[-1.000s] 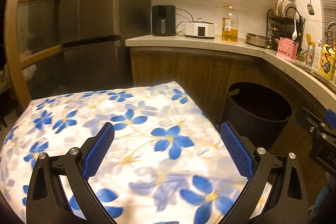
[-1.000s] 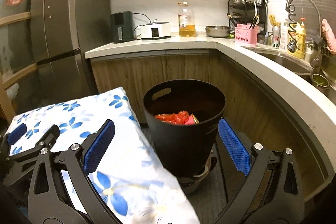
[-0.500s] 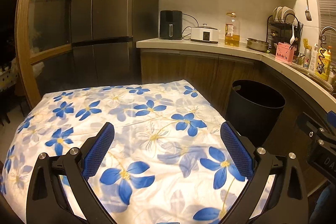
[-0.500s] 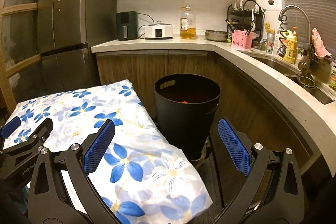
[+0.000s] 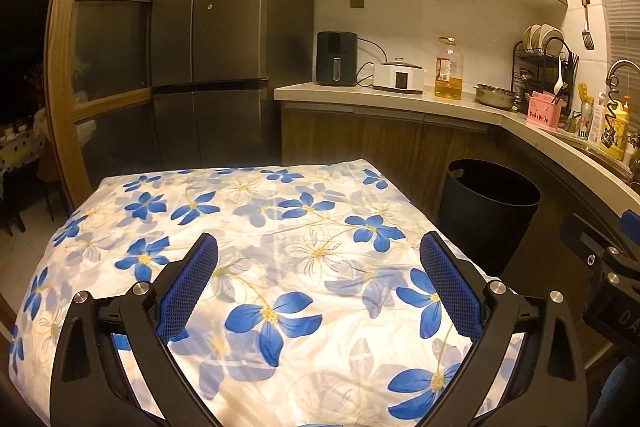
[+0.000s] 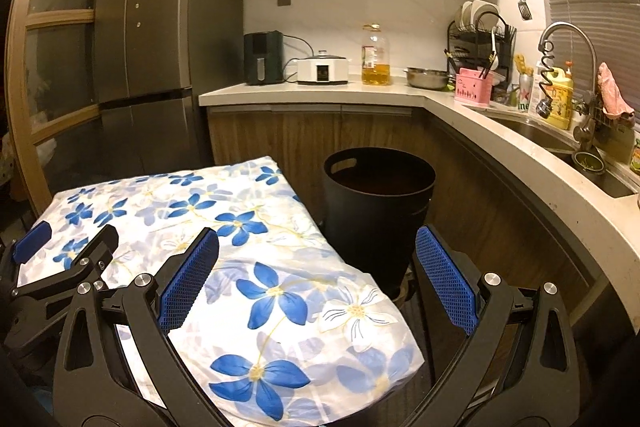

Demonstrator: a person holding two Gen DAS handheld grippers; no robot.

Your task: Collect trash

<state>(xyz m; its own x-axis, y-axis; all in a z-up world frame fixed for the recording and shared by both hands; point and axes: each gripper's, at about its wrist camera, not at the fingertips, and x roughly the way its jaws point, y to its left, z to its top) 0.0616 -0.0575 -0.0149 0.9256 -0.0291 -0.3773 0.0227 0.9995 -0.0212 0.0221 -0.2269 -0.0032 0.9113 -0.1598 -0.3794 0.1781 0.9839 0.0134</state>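
Observation:
A black round trash bin (image 6: 378,211) stands on the floor by the wooden cabinets; its inside looks dark from here. The same bin (image 5: 490,211) shows right of the table in the left wrist view. My left gripper (image 5: 318,285) is open above a table with a white cloth printed with blue flowers (image 5: 248,227), nothing between its fingers. My right gripper (image 6: 316,281) is open too, over the table's right corner (image 6: 360,311) and short of the bin. The left gripper (image 6: 60,259) also appears at the left edge of the right wrist view.
A curved counter (image 6: 460,107) carries an air fryer (image 6: 263,58), a white cooker (image 6: 322,69), an oil bottle (image 6: 375,57), a steel bowl (image 6: 426,77), a pink caddy (image 6: 474,91), a dish rack (image 6: 482,39) and a sink with a faucet (image 6: 560,39). A dark fridge (image 5: 224,39) stands left.
Both grippers have pulled back and away from the bin, so it looks smaller and farther. The red trash seen inside it a second ago is out of sight.

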